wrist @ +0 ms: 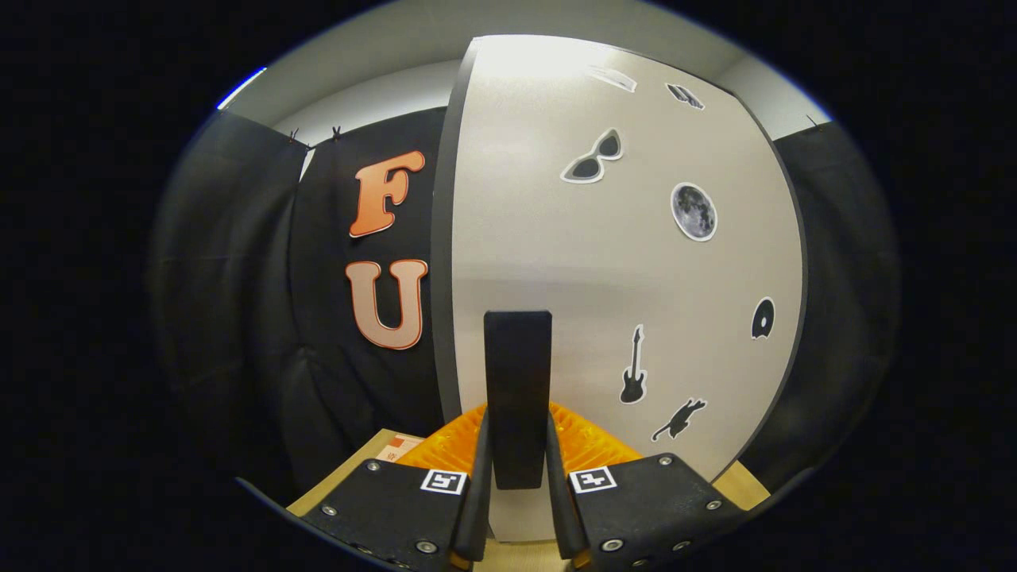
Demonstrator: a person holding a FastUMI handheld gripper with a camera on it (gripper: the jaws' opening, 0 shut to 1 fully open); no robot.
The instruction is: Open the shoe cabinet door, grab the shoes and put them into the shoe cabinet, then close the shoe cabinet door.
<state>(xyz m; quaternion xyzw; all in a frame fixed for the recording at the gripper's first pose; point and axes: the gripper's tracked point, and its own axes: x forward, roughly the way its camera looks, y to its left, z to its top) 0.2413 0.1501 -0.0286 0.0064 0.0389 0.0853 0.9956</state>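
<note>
Shoe cabinet door (604, 262) stands straight ahead of the gripper (518, 485) in the gripper view, a tall pale grey panel with a dark edge running down its left side. A black upright handle (518, 389) juts from the lower part of the door and sits between the two fingers (475, 492). The fingers are drawn in close, one against each flank of the handle, so they appear to be clamped on it with almost no gap left.

Black-and-white stickers are scattered over the door to the right of the handle: a pair of sunglasses (592, 159) high up, a moon (694, 211) below it, a disc (763, 318) near the right edge, a guitar (633, 367) just beside the handle, and a cat (680, 419) lowest of all. Two more stickers near the top are too small to make out.

Something bright orange and ribbed (588, 445) shows behind the fingers at the foot of the door; what it is cannot be told. Beneath lies a light wooden worktop (349, 469), seen on both sides of the gripper body. Black cloth (238, 302) hangs as the booth wall to the left and right of the cabinet, and above it a pale wall and ceiling (381, 87) meet.
</note>
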